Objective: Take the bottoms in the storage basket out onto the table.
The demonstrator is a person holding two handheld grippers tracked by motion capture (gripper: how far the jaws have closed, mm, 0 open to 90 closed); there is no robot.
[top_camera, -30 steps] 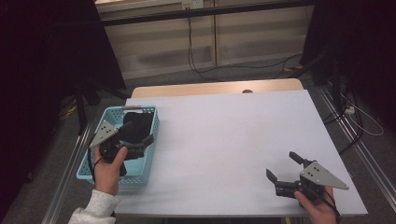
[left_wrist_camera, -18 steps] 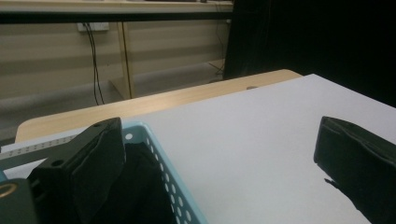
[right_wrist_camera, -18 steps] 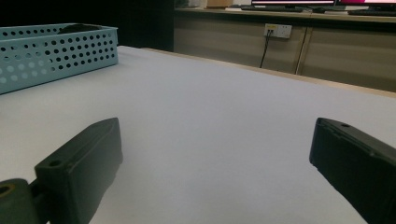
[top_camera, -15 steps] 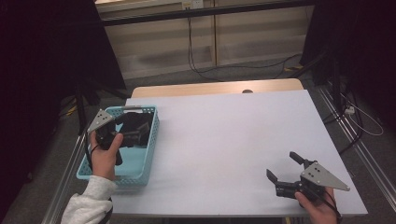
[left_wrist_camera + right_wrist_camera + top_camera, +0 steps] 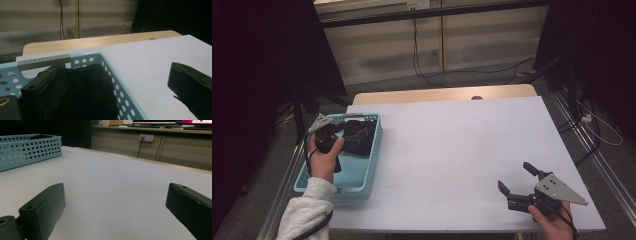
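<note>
A light blue perforated basket (image 5: 371, 150) stands at the table's left edge with a black cloth (image 5: 358, 136) bunched in its far half. A hand holds my left gripper (image 5: 338, 135) over the basket, against the cloth. In the left gripper view my left gripper (image 5: 110, 72) is open wide. One jaw is inside the basket beside the black cloth (image 5: 85, 95), the other outside over the white table, and the basket wall (image 5: 125, 100) runs between them. My right gripper (image 5: 517, 179) rests open at the near right of the table, and in its own view the right gripper (image 5: 115, 192) has nothing between its jaws.
The white table top (image 5: 462, 145) spreads between the two grippers, with a wooden strip (image 5: 442, 94) along its far edge. Cables (image 5: 422, 70) lie on the floor beyond. The basket (image 5: 27, 147) shows far off in the right gripper view.
The left hand and gripper have moved away from the person along the basket, from its near half up to the cloth at the far half. The right gripper has stayed still.
</note>
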